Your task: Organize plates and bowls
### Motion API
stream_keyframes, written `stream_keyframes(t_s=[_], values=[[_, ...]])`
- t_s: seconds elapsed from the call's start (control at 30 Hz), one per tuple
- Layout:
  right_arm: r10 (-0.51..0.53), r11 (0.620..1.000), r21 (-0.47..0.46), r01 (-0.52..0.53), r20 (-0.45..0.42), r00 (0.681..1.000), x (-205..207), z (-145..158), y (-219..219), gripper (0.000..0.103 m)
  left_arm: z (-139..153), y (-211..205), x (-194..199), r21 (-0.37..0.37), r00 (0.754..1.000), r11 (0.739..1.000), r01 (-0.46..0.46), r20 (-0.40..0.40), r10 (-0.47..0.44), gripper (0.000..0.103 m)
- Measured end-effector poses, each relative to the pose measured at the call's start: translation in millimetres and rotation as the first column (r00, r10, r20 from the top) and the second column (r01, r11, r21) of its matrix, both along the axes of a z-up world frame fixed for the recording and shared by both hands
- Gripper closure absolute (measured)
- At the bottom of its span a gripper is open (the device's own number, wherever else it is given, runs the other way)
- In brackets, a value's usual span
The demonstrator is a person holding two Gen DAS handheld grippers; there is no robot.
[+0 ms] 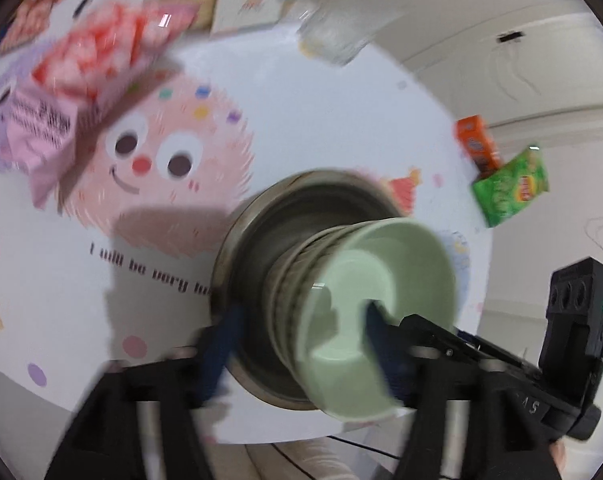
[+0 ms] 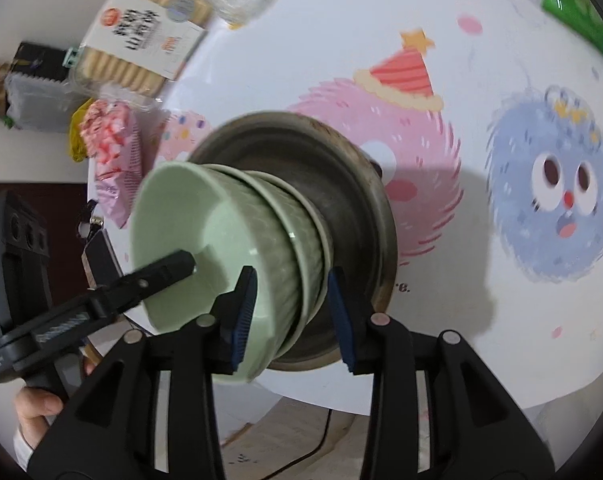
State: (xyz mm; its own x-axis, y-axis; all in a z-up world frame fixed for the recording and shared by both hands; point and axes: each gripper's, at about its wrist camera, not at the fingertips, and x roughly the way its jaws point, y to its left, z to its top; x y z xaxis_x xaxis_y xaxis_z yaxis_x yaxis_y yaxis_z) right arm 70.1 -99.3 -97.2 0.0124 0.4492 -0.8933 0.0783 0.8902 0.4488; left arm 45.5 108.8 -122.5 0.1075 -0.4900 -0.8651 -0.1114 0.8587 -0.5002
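Note:
Three nested pale green bowls (image 1: 381,280) stand in a dark metal plate (image 1: 253,240) on a white table with cartoon prints (image 1: 321,128). My left gripper (image 1: 297,336) is open and straddles the top bowl's near wall, with one blue pad inside the bowl and the other outside over the plate. The right wrist view shows the same bowl stack (image 2: 229,232) and plate (image 2: 353,184). My right gripper (image 2: 291,312) is open around the stack's side wall. Its left pad lies over the top bowl, and its right pad stands just clear of the outer bowls.
A pink snack pack (image 1: 81,76), a clear jar (image 1: 333,36), an orange box (image 1: 477,144) and a green chip bag (image 1: 509,184) lie around the table. A biscuit pack (image 2: 149,32) sits at the far left. The table's near edge (image 2: 421,404) runs just under the plate.

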Motion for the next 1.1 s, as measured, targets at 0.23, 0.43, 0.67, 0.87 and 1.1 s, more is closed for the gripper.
stream_keyframes(t_s=[0.23,0.43,0.67,0.87,1.1], values=[[0.006,1.0,0.029,-0.009,0.11,0.994,-3.1,47.1,-26.2,0.019,36.1,21.9,-6.5,-0.032,0.996,0.999,0.006,0.091,-0.003,0.002],[-0.017,0.999,0.041,0.012,0.123,0.992,-7.2,49.6,-55.3,0.0,35.5,51.1,-7.6,-0.032,0.995,0.999,-0.039,0.091,0.042,0.0],[-0.081,0.997,0.022,0.08,0.104,0.991,-14.3,24.7,-83.7,0.0,2.1,75.2,-15.5,-0.051,0.994,0.993,-0.107,0.031,0.108,0.0],[-0.087,0.995,0.046,0.084,0.066,0.994,-15.7,-5.6,-85.8,0.0,-28.1,70.9,-13.5,-0.06,0.997,0.995,-0.074,0.003,0.074,0.0],[-0.037,0.999,0.017,0.036,0.068,0.997,-10.5,-26.0,-73.4,0.0,-46.3,61.5,-8.1,-0.097,0.998,0.994,-0.054,0.019,0.056,0.0]])
